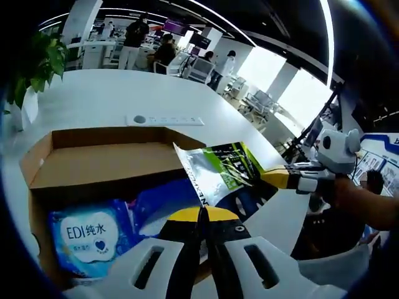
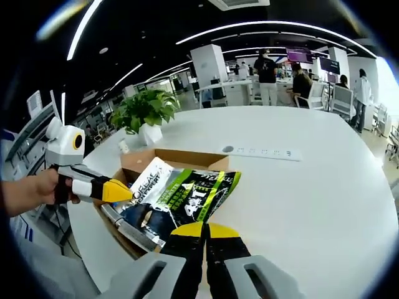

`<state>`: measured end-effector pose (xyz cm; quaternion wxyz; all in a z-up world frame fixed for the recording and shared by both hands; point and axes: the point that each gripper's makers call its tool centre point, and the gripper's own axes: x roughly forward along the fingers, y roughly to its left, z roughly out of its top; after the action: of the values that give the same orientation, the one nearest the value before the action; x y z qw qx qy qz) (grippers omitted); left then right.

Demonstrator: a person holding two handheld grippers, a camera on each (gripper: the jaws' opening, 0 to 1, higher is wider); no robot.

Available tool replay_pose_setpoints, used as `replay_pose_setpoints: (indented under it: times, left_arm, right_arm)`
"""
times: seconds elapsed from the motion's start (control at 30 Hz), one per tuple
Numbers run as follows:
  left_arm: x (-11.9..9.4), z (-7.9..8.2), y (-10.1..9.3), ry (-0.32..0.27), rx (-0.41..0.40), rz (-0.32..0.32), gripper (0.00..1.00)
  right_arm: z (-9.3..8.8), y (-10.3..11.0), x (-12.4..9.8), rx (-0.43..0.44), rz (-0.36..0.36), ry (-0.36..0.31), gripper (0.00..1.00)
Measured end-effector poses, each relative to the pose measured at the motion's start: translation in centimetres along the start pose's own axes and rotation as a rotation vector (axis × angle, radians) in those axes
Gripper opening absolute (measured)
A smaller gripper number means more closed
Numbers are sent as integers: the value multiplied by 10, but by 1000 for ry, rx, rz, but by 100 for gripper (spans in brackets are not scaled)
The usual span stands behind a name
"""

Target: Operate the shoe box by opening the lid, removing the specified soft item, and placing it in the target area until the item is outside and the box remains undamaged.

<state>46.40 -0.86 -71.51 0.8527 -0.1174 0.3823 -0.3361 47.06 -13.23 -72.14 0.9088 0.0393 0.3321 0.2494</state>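
Note:
The open cardboard shoe box lies on a white table, and a blue wipes pack rests inside it. A soft green, silver and dark blue pouch hangs above the box's right end. My left gripper is shut on the pouch's lower edge. My right gripper comes in from the right and pinches its far edge. In the right gripper view the pouch is spread over the box. There my right gripper is shut on its near edge and the left gripper grips its left corner.
A white power strip lies on the table beyond the box. A potted plant stands near the box's far corner. The broad white tabletop stretches to the right. People and desks fill the room behind.

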Motion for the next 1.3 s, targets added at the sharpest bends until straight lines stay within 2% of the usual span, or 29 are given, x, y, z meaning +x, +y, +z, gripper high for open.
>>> replay_pose_setpoints:
  times: [0.73, 1.3]
  left_arm:
    - [48, 0, -29, 18, -21, -19, 0]
    - [82, -4, -38, 14, -21, 19, 0]
  right_arm:
    - [-11, -55, -17, 9, -50, 23, 0]
    - [-24, -89, -9, -1, -68, 42, 0]
